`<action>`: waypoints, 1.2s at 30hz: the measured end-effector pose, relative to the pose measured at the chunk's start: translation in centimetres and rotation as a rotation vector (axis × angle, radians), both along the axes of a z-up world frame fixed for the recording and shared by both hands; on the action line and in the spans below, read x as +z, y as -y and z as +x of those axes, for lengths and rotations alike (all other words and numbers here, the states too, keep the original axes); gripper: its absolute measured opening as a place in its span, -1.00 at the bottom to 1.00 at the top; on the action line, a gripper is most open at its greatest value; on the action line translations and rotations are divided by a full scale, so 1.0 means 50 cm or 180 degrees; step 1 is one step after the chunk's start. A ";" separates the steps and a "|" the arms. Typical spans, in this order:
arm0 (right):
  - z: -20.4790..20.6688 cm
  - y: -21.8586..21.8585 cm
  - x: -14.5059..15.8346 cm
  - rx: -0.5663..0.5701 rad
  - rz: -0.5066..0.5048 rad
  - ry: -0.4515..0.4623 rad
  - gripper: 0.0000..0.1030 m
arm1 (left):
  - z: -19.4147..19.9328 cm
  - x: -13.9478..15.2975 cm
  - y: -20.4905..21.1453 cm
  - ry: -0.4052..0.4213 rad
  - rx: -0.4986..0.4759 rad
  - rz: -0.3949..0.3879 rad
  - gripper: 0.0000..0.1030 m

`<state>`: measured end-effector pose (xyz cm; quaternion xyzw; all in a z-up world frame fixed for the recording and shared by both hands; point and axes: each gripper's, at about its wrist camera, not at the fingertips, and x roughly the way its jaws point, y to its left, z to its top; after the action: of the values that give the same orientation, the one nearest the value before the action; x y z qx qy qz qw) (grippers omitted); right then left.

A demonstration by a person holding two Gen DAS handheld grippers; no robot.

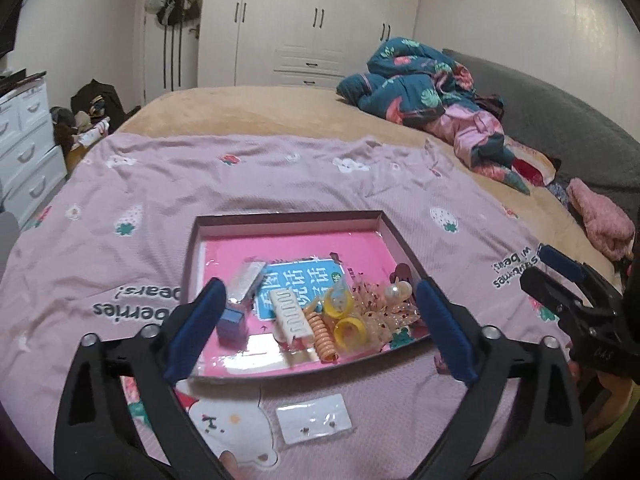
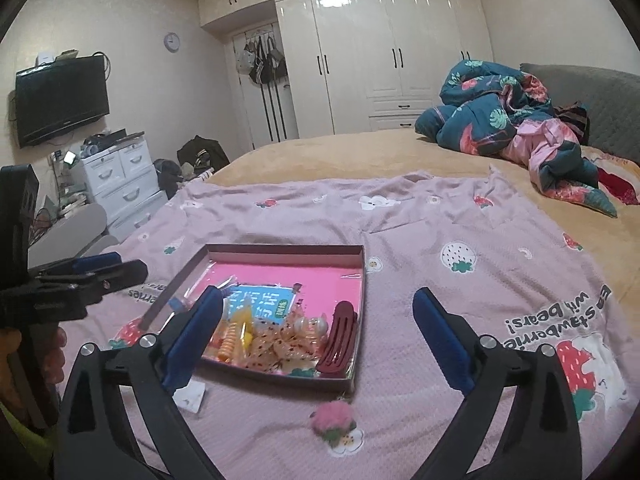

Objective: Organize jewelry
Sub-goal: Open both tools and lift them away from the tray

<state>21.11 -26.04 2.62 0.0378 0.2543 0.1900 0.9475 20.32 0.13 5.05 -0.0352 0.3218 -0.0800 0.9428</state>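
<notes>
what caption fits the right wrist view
Open right gripper above the tray of hair accessories, pink pom-pom clip lying outside it.

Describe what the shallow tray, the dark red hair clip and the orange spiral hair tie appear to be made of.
Shallow tray: likely cardboard, with thin, straight, matte walls. Dark red hair clip: seemingly hard plastic, smooth and slightly glossy, with moulded slots. Orange spiral hair tie: probably springy plastic coil, translucent with a sheen.
</notes>
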 end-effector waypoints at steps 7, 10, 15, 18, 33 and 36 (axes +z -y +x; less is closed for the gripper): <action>-0.040 0.004 0.020 0.0038 -0.0024 0.0075 0.87 | -0.048 0.008 -0.014 0.0045 0.0090 -0.0028 0.80; -0.053 0.005 0.021 0.0043 -0.0043 0.0072 0.88 | -0.063 0.001 -0.019 0.0027 0.0142 0.0006 0.80; -0.066 0.008 0.017 0.0061 -0.0071 0.0050 0.88 | -0.076 -0.014 -0.025 -0.0053 0.0177 0.0039 0.80; -0.068 0.010 0.009 0.0085 -0.0115 -0.0003 0.88 | -0.085 -0.025 -0.025 -0.0104 0.0194 0.0071 0.80; -0.043 -0.004 -0.125 0.0145 -0.0397 -0.0562 0.89 | -0.095 -0.134 -0.006 -0.0543 0.0188 0.0299 0.81; -0.031 -0.003 -0.157 0.0127 -0.0410 -0.0666 0.89 | -0.088 -0.159 -0.001 -0.0623 0.0174 0.0309 0.81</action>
<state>19.58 -25.91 -5.22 -0.0086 0.3642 0.1871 0.9123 15.92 0.15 -2.89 -0.0059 0.4148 -0.0348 0.9092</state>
